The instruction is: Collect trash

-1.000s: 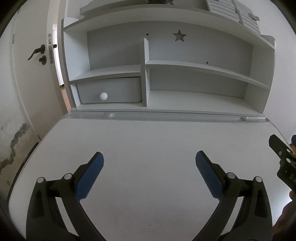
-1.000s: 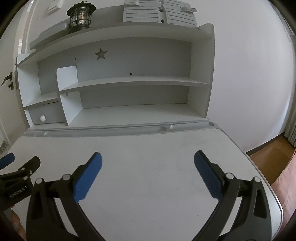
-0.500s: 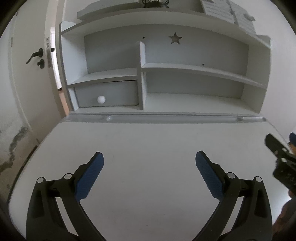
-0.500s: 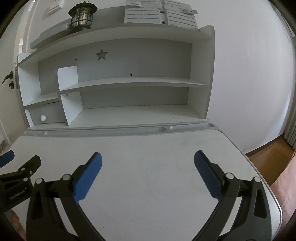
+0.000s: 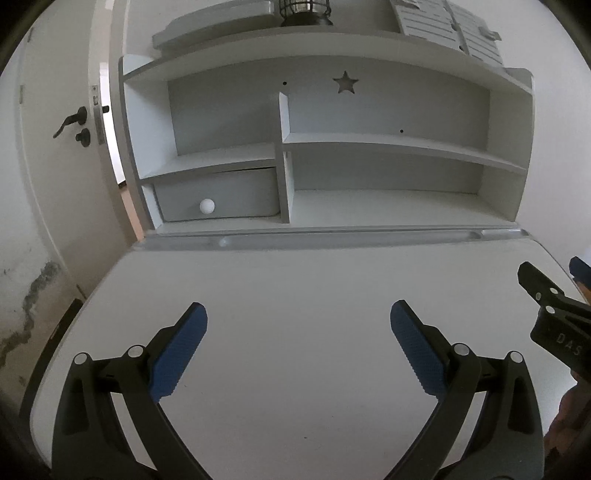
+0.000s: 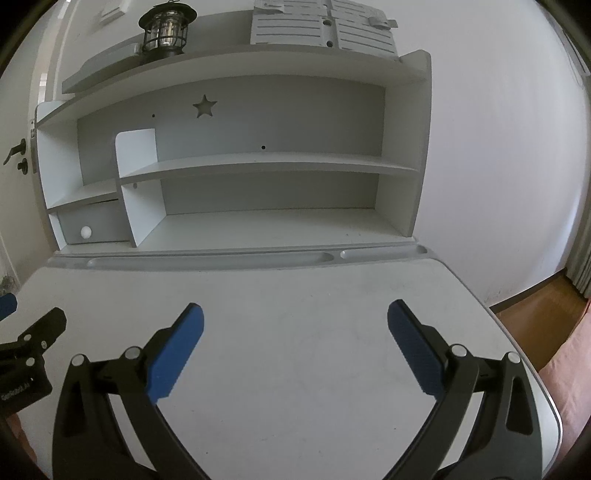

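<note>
Got the left gripper [image 5: 298, 310] hovering over a plain white desk top [image 5: 295, 273], spread wide, blue ribbed pads [image 5: 177, 354] well apart with only bare desk showing between them. Same deal with the right gripper [image 6: 295, 308]: fully released, gripping nothing, hanging over the right half of that desk. Also catching each one at the edge of the other's view, so sitting side by side but apart.

As for the trash, honestly can't tell where it is from either view.

Straight ahead, at the back of the desk: a white hutch with open shelves [image 6: 258, 162], complete with a little star-shaped cutout [image 5: 345, 82] in the back panel. Down in the lower left compartment, a grey drawer [image 5: 236, 192] with a round white knob [image 5: 207, 206], pushed in. Between hutch and desk top, a long shallow grey pen groove [image 6: 207, 260].

Up on top of the hutch: a black caged lantern [image 6: 166, 29] toward the left, plus a pair of grey slatted panels [image 6: 321, 33] leaning on the wall to its right.

Off to the left, a white door with a black lever handle [image 5: 70, 122], slightly ajar. Off to the right, past the desk edge, brown wooden floor [image 6: 535, 306].
</note>
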A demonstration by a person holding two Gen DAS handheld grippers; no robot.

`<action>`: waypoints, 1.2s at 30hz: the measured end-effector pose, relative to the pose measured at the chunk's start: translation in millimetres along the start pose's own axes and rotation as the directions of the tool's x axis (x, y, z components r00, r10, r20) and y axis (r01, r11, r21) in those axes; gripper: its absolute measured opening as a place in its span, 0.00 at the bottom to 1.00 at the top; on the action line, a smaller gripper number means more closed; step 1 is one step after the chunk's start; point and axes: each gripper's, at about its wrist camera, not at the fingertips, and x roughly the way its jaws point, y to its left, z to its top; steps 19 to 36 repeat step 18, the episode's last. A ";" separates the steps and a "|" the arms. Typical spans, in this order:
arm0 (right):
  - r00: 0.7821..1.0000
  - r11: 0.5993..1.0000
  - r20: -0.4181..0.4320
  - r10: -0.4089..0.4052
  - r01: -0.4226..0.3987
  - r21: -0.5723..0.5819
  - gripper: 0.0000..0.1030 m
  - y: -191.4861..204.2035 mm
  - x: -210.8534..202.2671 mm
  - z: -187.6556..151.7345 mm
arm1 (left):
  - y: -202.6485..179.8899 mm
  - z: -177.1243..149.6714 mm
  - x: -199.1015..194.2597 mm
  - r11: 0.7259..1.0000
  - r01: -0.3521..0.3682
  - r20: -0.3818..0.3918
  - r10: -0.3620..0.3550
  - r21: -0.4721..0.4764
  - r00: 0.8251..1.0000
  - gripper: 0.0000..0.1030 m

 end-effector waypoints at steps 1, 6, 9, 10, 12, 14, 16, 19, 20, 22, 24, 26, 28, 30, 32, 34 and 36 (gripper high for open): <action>1.000 1.000 0.001 0.000 0.000 -0.002 0.93 -0.1 -0.1 0.0 | -2.0 -1.2 -1.4 1.000 -0.020 0.013 0.020 0.016 1.000 0.94; 1.000 1.000 -0.021 0.001 -0.001 -0.002 0.93 1.5 1.4 -1.2 | 3.6 -7.3 -0.4 1.000 -0.030 0.005 0.030 -0.009 1.000 0.94; 0.992 1.000 -0.123 0.027 -0.028 -0.004 0.93 4.7 12.3 -5.5 | 6.1 -8.1 6.6 0.999 -0.046 -0.033 0.046 0.005 0.998 0.94; 0.986 1.000 -0.162 0.029 -0.030 -0.001 0.93 5.3 17.5 -7.3 | 7.6 -8.0 10.6 0.998 -0.062 -0.047 0.062 0.008 0.997 0.94; 0.973 0.999 -0.225 0.044 -0.042 0.017 0.93 5.1 26.4 -11.0 | 10.4 -7.9 20.5 0.996 -0.092 -0.092 0.093 0.015 0.991 0.94; 0.958 0.998 -0.281 0.053 -0.046 0.031 0.93 4.5 34.6 -15.2 | 13.8 -8.5 30.3 0.996 -0.090 -0.145 0.092 0.016 0.985 0.94; 0.946 0.999 -0.321 0.049 -0.040 0.034 0.93 4.7 40.7 -18.0 | 17.1 -10.1 39.0 0.998 -0.065 -0.196 0.066 0.012 0.978 0.94; 0.934 0.999 -0.355 0.039 -0.033 0.024 0.93 7.9 44.8 -21.2 | 20.1 -12.6 48.4 0.999 -0.047 -0.250 0.048 0.012 0.967 0.94; 0.934 0.999 -0.355 0.039 -0.033 0.024 0.93 7.9 44.8 -21.2 | 20.1 -12.6 48.4 0.999 -0.047 -0.250 0.048 0.012 0.967 0.94; 0.934 0.999 -0.355 0.039 -0.033 0.024 0.93 7.9 44.8 -21.2 | 20.1 -12.6 48.4 0.999 -0.047 -0.250 0.048 0.012 0.967 0.94; 0.934 0.999 -0.355 0.039 -0.033 0.024 0.93 7.9 44.8 -21.2 | 20.1 -12.6 48.4 0.999 -0.047 -0.250 0.048 0.012 0.967 0.94; 0.934 0.999 -0.355 0.039 -0.033 0.024 0.93 7.9 44.8 -21.2 | 20.1 -12.6 48.4 0.999 -0.047 -0.250 0.048 0.012 0.967 0.94; 0.934 0.999 -0.355 0.039 -0.033 0.024 0.93 7.9 44.8 -21.2 | 20.1 -12.6 48.4 0.999 -0.047 -0.250 0.048 0.012 0.967 0.94; 0.934 0.999 -0.355 0.039 -0.033 0.024 0.93 7.9 44.8 -21.2 | 20.1 -12.6 48.4 0.999 -0.047 -0.250 0.048 0.012 0.967 0.94; 0.934 0.999 -0.355 0.039 -0.033 0.024 0.93 7.9 44.8 -21.2 | 20.1 -12.6 48.4 0.999 -0.047 -0.250 0.048 0.012 0.967 0.94; 0.934 0.999 -0.355 0.039 -0.033 0.024 0.93 7.9 44.8 -21.2 | 20.1 -12.6 48.4 0.999 -0.047 -0.250 0.048 0.012 0.967 0.94; 0.934 0.999 -0.355 0.039 -0.033 0.024 0.93 7.9 44.8 -21.2 | 20.1 -12.6 48.4 0.999 -0.047 -0.250 0.048 0.012 0.967 0.94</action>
